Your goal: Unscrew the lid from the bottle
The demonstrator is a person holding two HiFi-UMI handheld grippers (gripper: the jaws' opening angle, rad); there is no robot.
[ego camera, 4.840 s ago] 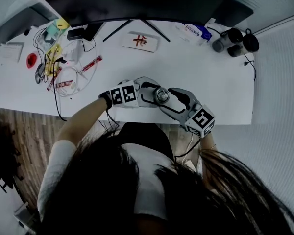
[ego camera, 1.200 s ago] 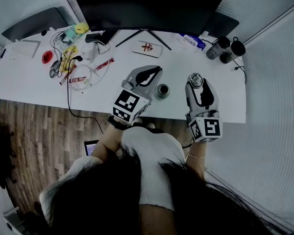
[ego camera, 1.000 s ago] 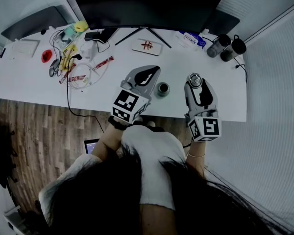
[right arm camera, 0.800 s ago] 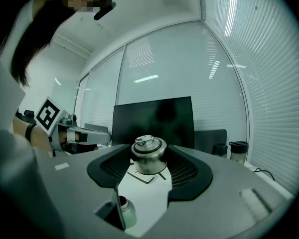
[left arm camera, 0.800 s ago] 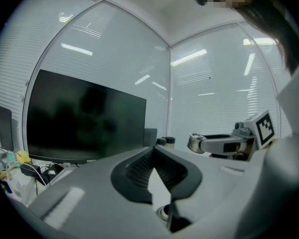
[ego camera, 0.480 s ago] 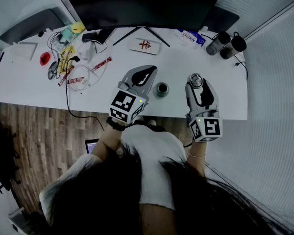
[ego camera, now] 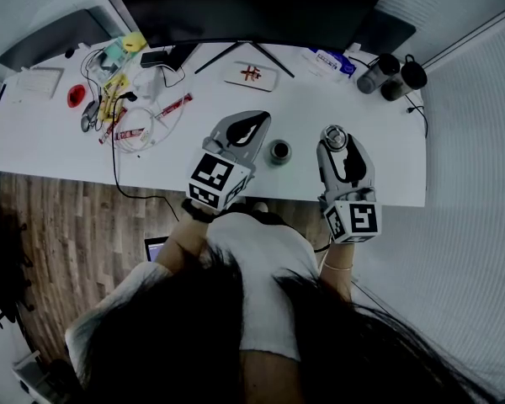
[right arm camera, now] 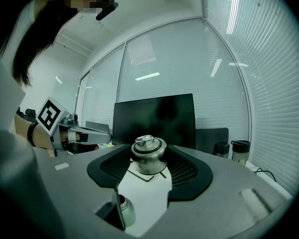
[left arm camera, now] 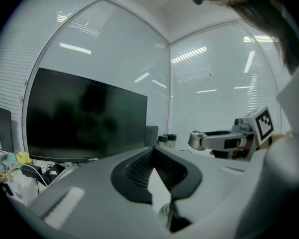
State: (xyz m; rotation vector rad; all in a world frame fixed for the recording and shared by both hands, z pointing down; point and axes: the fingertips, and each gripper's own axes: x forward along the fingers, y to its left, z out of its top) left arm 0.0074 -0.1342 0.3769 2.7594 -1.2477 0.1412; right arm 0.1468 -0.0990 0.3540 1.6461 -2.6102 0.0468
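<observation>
The small metal bottle (ego camera: 279, 151) stands open-mouthed on the white table (ego camera: 387, 158) near its front edge. Its rounded metal lid (ego camera: 335, 135), with a ring on top, is off the bottle and held between the jaws of my right gripper (ego camera: 336, 139), right of the bottle. The right gripper view shows the lid (right arm camera: 148, 156) pinched at the pads of the right gripper (right arm camera: 148, 159), with the bottle (right arm camera: 125, 210) low on the left. My left gripper (ego camera: 257, 122) is shut and empty, just left of the bottle. In its own view the left gripper (left arm camera: 152, 156) has the bottle (left arm camera: 164, 214) below it.
A dark monitor (ego camera: 252, 7) on a stand spans the back of the table. Two dark tumblers (ego camera: 391, 74) stand at the back right. Cables and small items (ego camera: 118, 99) clutter the back left, and a flat white box (ego camera: 251, 75) lies by the stand.
Nearly five seconds ago both grippers were on the bottle; now the left has let go and the right holds the lid apart. Over the last second almost nothing moved.
</observation>
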